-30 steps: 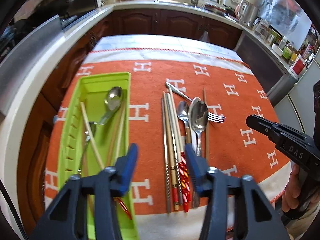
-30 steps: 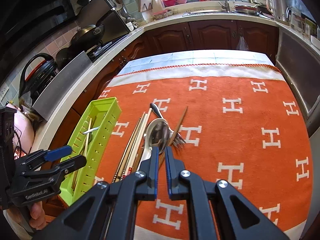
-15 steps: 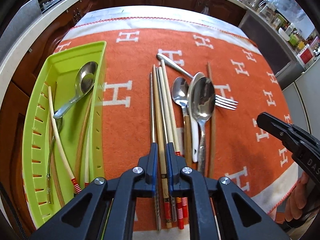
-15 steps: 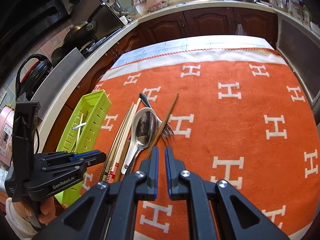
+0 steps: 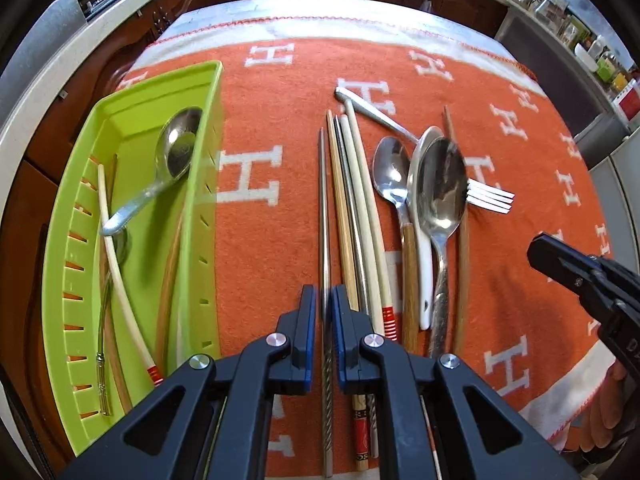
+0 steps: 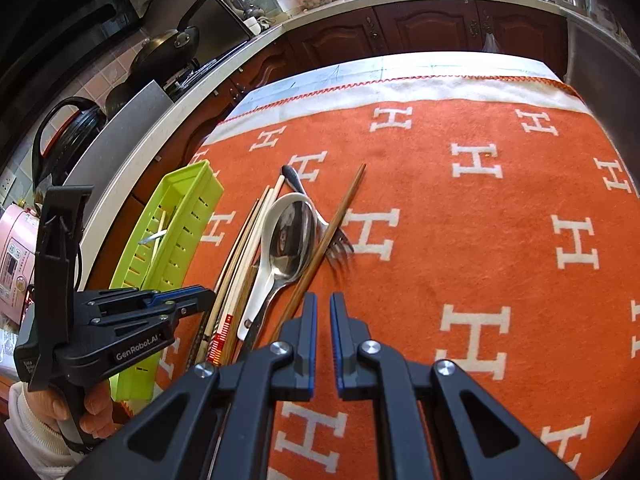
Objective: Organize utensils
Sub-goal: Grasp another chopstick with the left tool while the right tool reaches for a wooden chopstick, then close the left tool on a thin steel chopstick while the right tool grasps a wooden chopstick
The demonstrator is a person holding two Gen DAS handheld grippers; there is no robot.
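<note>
Left gripper (image 5: 325, 300), black frame with blue pads: jaws pressed in on the thin silver metal chopstick (image 5: 324, 216), which ran between the pads and lay leftmost in the row of loose utensils on the orange blanket with white H letters (image 5: 272, 92).

Beside that chopstick, to its right: a pale bamboo chopstick (image 5: 340, 208), a second metal chopstick, and a cream chopstick with red-striped end (image 5: 370, 216), close together and roughly parallel.

Further right: a steel spoon with wooden handle (image 5: 392, 176), a white ceramic spoon (image 5: 424, 264) and a large steel spoon (image 5: 442, 188) lying on it, a brown wooden chopstick (image 5: 462, 264) and a steel fork (image 5: 490, 198) crossing beneath the spoons.

Lime-green slotted plastic tray (image 5: 60, 280), at the left edge of the blanket: it held a steel spoon (image 5: 178, 156), a cream chopstick (image 5: 116, 264) and what seemed to be further sticks, hard to sort out.

Right gripper (image 6: 323, 320): jaws nearly together with a narrow gap, nothing between them, above bare blanket just right of the brown chopstick
</note>
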